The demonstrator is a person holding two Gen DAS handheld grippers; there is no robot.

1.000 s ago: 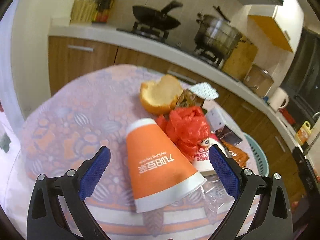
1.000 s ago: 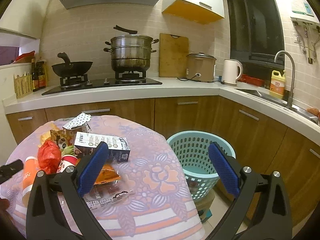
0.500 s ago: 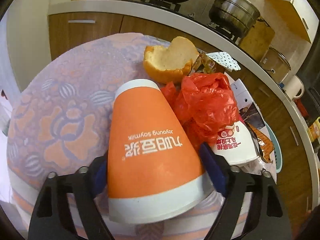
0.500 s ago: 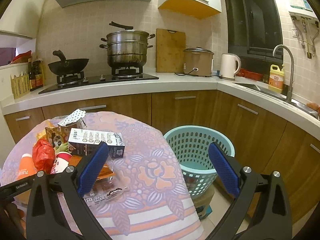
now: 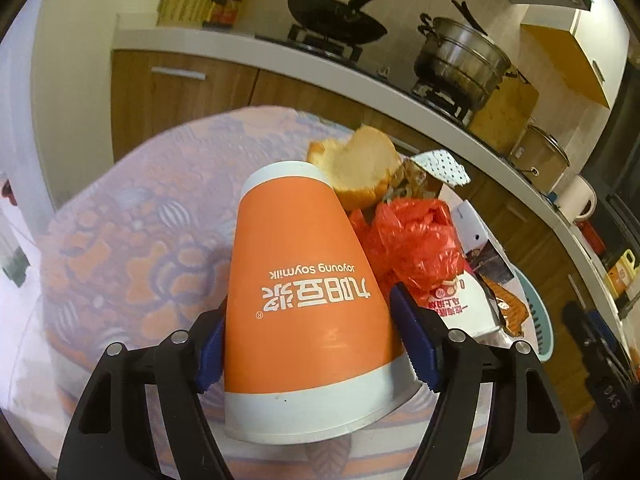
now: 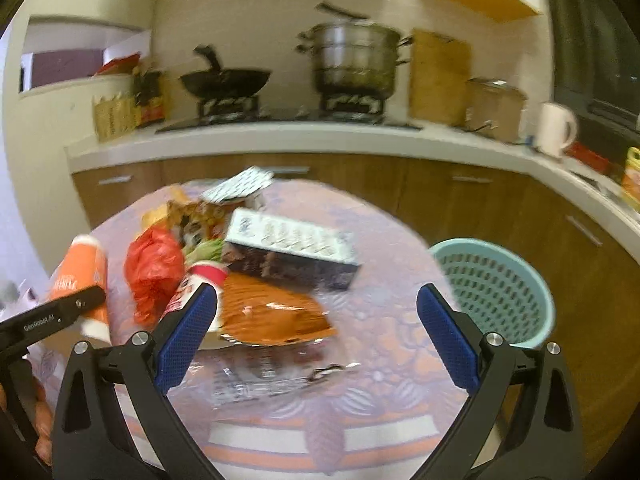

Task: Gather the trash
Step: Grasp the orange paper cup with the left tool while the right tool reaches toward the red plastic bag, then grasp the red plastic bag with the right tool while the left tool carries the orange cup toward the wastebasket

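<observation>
An upside-down orange paper cup (image 5: 304, 280) stands at the near edge of the flower-patterned table (image 5: 132, 240). My left gripper (image 5: 308, 340) straddles it with its jaws closing, and both blue pads touch the cup's sides. The blurred right wrist view shows the same cup (image 6: 82, 264) at the left, with a black finger (image 6: 60, 314) of the left gripper across it. My right gripper (image 6: 316, 336) hangs open over an orange wrapper (image 6: 276, 312) and a clear plastic wrapper (image 6: 272, 380), holding nothing. A teal basket (image 6: 496, 280) stands on the floor right of the table.
Behind the cup lie a red plastic bag (image 5: 416, 244), a bread-like piece (image 5: 356, 168), a white-and-red cup (image 5: 464, 304) and a long printed box (image 6: 292, 248). A kitchen counter with a wok (image 5: 336, 20) and a steel pot (image 5: 460, 56) runs behind the table.
The left jaws, wide open a second ago, have closed in until the pads meet the orange cup. The right gripper swung left and dipped toward the trash on the table.
</observation>
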